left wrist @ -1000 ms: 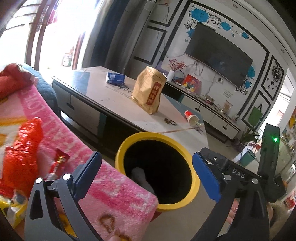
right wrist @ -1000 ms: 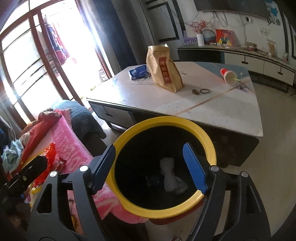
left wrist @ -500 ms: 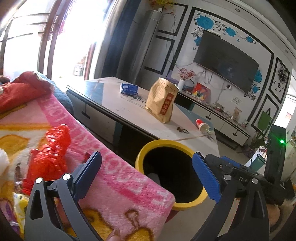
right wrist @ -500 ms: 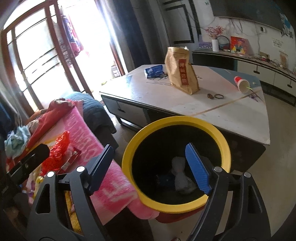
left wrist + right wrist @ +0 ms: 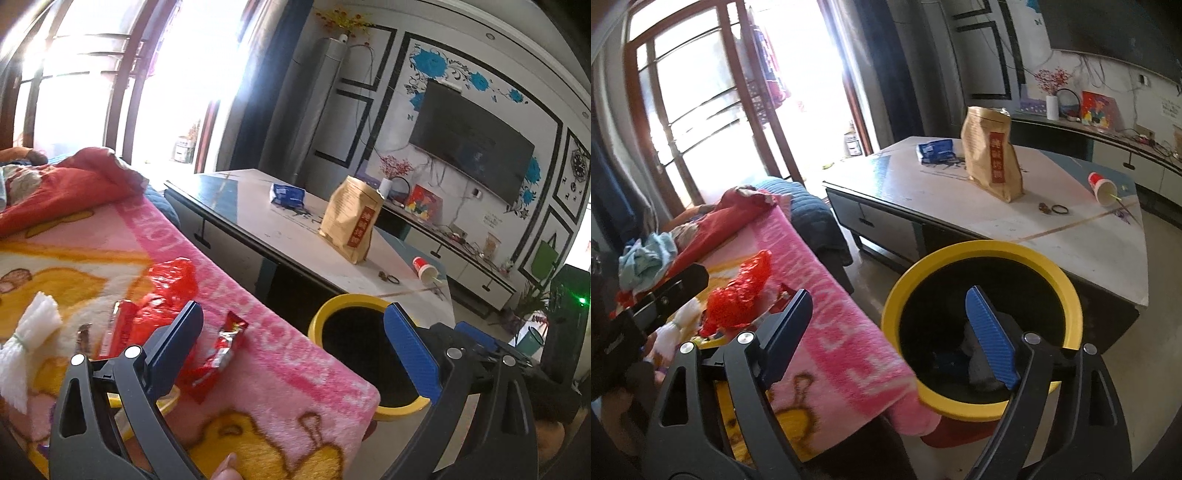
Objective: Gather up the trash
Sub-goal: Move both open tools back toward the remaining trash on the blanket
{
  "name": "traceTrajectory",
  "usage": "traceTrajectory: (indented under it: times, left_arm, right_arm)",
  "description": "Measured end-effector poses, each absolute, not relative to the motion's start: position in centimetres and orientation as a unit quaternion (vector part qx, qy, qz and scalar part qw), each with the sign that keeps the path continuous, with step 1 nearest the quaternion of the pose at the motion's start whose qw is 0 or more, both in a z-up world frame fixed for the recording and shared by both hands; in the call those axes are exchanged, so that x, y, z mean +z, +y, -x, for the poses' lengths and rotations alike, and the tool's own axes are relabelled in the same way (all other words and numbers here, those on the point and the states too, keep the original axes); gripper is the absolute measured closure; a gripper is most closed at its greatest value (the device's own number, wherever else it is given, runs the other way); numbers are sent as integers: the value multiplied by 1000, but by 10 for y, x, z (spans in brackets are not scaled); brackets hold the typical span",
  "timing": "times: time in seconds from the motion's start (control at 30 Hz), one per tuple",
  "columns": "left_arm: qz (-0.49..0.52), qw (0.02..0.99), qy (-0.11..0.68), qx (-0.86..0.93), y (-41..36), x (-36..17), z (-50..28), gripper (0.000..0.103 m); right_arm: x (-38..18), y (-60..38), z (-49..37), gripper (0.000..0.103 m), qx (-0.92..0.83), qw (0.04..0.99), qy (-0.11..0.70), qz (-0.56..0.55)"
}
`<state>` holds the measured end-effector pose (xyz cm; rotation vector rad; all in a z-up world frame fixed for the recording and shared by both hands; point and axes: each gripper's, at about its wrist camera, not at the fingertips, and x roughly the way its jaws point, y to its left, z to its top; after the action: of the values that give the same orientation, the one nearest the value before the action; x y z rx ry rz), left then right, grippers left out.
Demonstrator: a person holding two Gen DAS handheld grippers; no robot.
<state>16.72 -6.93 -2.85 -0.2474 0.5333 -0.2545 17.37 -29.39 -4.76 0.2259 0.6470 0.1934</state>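
Change: over the last second both views swung from the bin toward the blanket; trash once at the left edge now fills the lower left.
Left gripper: fingers spread wide, holding nothing, over the blanket edge.
Right gripper: fingers spread wide, empty, one finger across the bin's mouth.
Trash: wrapper lower centre, just beside the left finger; red bag behind it; white wad far left.
Bin: lower right, some litter inside.
Meaning: likely moving on to another pickup, the wrapper nearest.
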Motion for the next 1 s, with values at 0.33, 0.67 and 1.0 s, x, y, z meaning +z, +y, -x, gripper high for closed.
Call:
traceTrajectory:
  times: [0.33,0.67,1.0]
  left_arm:
    - [133,954,250,-102,-44,-25,-155,8]
    - [142,960,230,-67,-11,-20,-141,7]
    - [161,962,218,-34,22,-17,-128,7]
  right_arm:
    - [-42,-268,-166,20,116,938,316,-85]
    - [-37,-239,-158,19,140,937,315,-63]
    - [-33,-205,-153,19,171,933,315,-43]
